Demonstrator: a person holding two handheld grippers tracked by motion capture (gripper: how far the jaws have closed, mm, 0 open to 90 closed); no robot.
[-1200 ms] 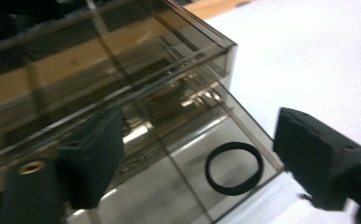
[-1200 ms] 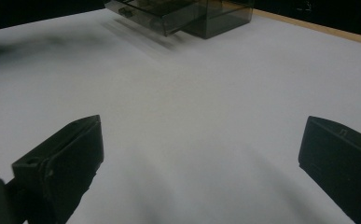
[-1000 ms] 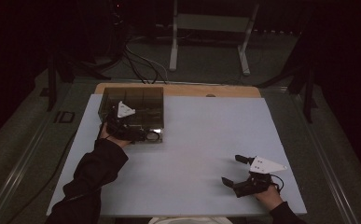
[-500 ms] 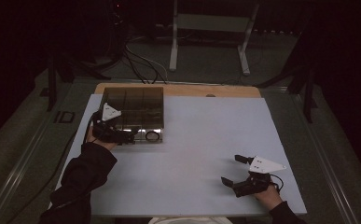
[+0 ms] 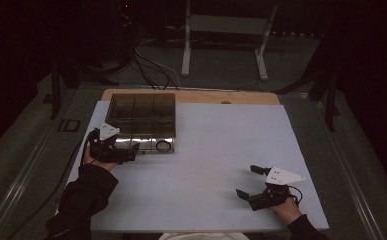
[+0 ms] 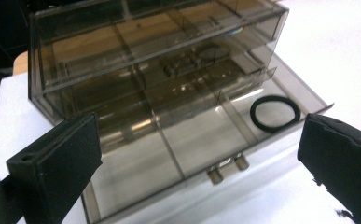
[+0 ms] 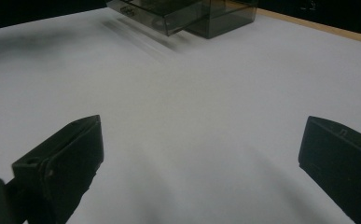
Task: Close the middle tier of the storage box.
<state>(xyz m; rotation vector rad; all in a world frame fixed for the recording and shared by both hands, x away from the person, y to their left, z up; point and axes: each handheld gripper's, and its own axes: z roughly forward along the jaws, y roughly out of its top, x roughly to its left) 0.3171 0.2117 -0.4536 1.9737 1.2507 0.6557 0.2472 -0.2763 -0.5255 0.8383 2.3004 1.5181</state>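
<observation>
**A:** At the back-left of the white table top (image 5: 206, 165), what is seen?

**B:** A smoky transparent plastic drawer organiser (image 5: 141, 112) is set there, with its bottom drawer (image 6: 178, 149) pulled out toward the near edge. The drawer is divided into compartments, and a black rubber ring (image 6: 274, 113) is lying flat in the end compartment at the right of the left gripper view; in the high view the ring (image 5: 164, 145) is seen at the drawer's right end. Two small knobs are fitted on the drawer's front wall.

**A:** How is the left gripper (image 5: 131, 151) placed?

**B:** It is held just in front of the open drawer, at its left part. Its black jaws are spread wide in its own view, and nothing is gripped between them; the drawer front lies in the gap but is not touched by either pad.

**A:** And the right gripper (image 5: 247, 182)?

**B:** It is held low over bare table near the front-right corner, well apart from the organiser. Its jaws are likewise parted widely, with nothing between them.
</observation>
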